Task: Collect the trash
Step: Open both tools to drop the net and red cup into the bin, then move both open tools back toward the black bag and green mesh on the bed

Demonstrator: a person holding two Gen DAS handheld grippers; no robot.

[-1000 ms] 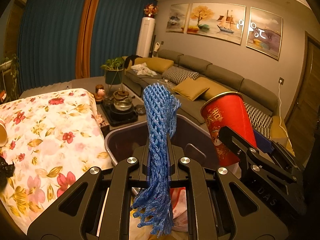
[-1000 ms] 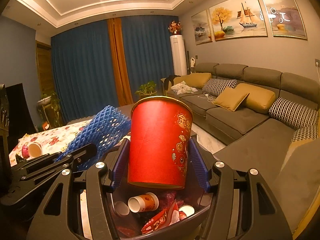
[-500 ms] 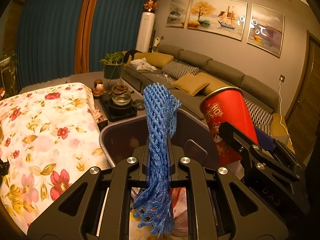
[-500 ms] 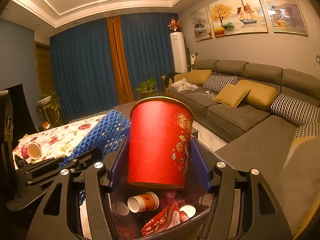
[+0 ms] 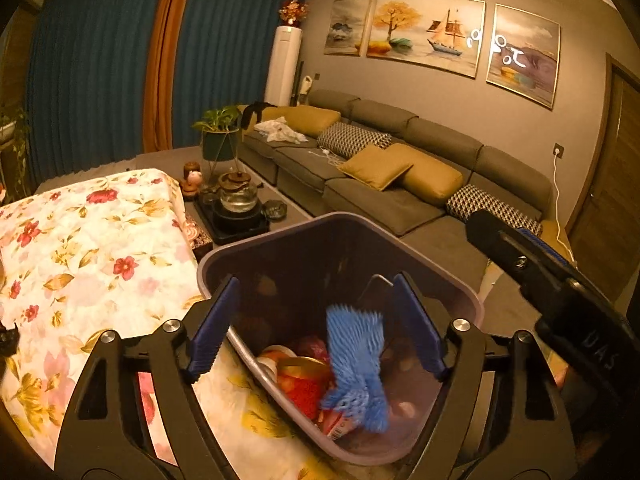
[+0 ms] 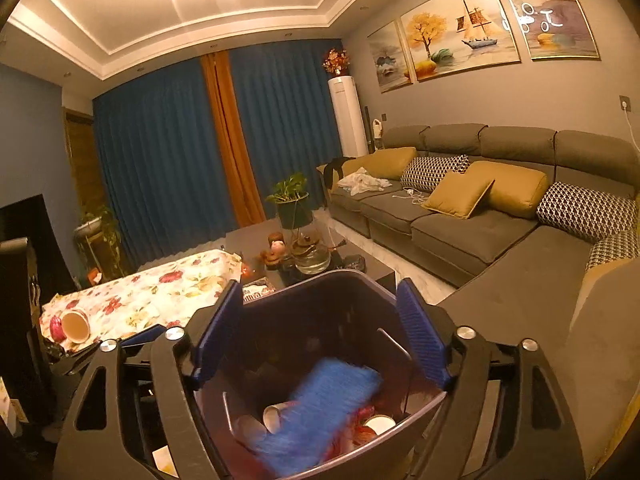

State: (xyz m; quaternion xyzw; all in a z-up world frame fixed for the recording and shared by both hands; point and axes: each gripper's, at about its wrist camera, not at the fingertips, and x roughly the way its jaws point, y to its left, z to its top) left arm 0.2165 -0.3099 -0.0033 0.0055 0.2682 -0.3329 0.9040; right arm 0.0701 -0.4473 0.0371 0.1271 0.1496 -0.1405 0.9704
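A purple trash bin point(image 5: 256, 236) stands at the table's edge, below both grippers; it also shows in the right wrist view point(image 6: 320, 280). A blue foam net point(image 5: 356, 360) lies blurred inside it on red cups and wrappers, and shows in the right wrist view point(image 6: 320, 412) too. My left gripper point(image 5: 316, 328) is open and empty over the bin. My right gripper point(image 6: 320, 332) is open and empty over the bin. A paper cup point(image 6: 76, 326) lies on its side on the flowered tablecloth point(image 6: 160, 296).
The flowered tablecloth point(image 5: 80, 248) covers the table on the left. A tea tray with a glass teapot point(image 5: 238, 196) sits beyond the bin. A grey sofa point(image 5: 400, 168) with cushions runs along the right. A potted plant point(image 5: 218, 136) stands behind.
Both grippers opened. The blue foam net and the red cup dropped into the bin.
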